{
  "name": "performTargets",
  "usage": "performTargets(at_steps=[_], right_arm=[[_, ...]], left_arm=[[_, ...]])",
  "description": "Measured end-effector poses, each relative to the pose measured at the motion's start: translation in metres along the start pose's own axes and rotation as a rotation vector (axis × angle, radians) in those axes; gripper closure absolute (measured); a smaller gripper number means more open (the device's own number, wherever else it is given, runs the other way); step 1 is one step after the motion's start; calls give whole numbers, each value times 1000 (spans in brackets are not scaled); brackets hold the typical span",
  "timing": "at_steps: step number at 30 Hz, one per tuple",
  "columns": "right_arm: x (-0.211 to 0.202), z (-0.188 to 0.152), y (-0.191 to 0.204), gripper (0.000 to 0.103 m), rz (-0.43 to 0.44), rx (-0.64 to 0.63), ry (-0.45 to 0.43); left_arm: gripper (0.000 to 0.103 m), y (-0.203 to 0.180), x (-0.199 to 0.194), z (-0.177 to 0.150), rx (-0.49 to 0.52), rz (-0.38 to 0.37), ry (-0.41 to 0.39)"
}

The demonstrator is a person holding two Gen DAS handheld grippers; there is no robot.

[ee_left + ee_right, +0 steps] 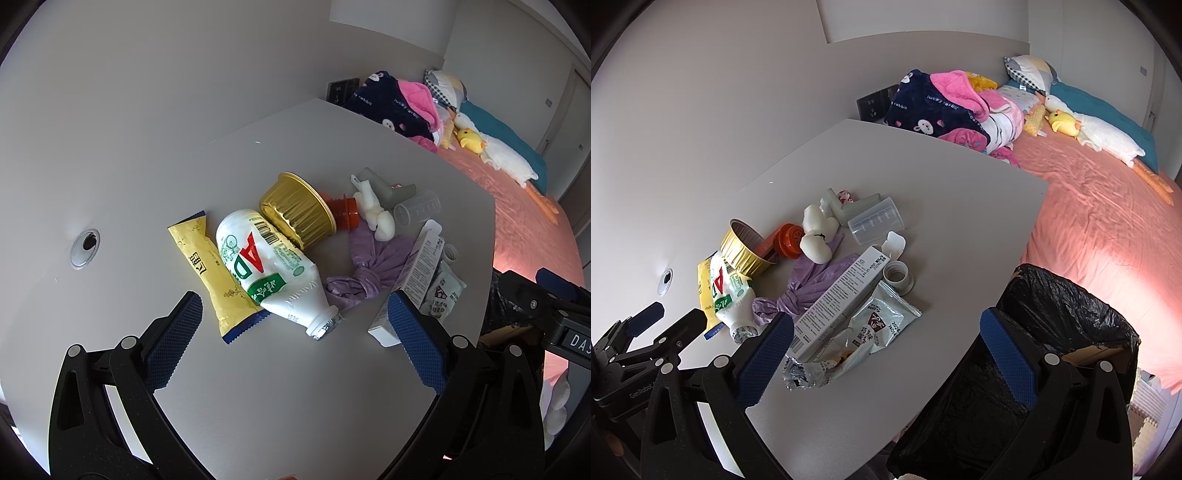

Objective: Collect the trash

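Note:
Trash lies on a grey table (295,387): a white AD bottle (266,269), a yellow wrapper (214,277), a gold foil cup (295,210), an orange cap (345,212), a purple bag (365,266), a long white box (417,280) and a snack packet (871,328). My left gripper (295,325) is open just above the table, near the bottle's neck. My right gripper (886,339) is open and empty, between the packet and a black-lined bin (1060,332). The left gripper also shows in the right wrist view (676,317).
A clear measuring cup (875,221), white foam pieces (816,236) and a white ring (897,275) also lie on the table. A cable hole (85,245) is at the left. A pink bed (1108,240) with blankets and plush toys stands beyond the table.

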State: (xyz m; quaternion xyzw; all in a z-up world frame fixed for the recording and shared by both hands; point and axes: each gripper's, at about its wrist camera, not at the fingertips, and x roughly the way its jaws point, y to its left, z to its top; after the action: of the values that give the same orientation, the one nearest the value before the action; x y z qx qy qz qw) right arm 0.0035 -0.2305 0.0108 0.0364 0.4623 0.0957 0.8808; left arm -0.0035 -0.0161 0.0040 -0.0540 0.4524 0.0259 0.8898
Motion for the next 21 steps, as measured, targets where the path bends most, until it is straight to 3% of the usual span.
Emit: performTargets(at_steps=[21], right_arm=[[15, -7, -15, 3, -2, 65, 41]], left_arm=[[6, 8, 12, -1, -20, -16, 20]])
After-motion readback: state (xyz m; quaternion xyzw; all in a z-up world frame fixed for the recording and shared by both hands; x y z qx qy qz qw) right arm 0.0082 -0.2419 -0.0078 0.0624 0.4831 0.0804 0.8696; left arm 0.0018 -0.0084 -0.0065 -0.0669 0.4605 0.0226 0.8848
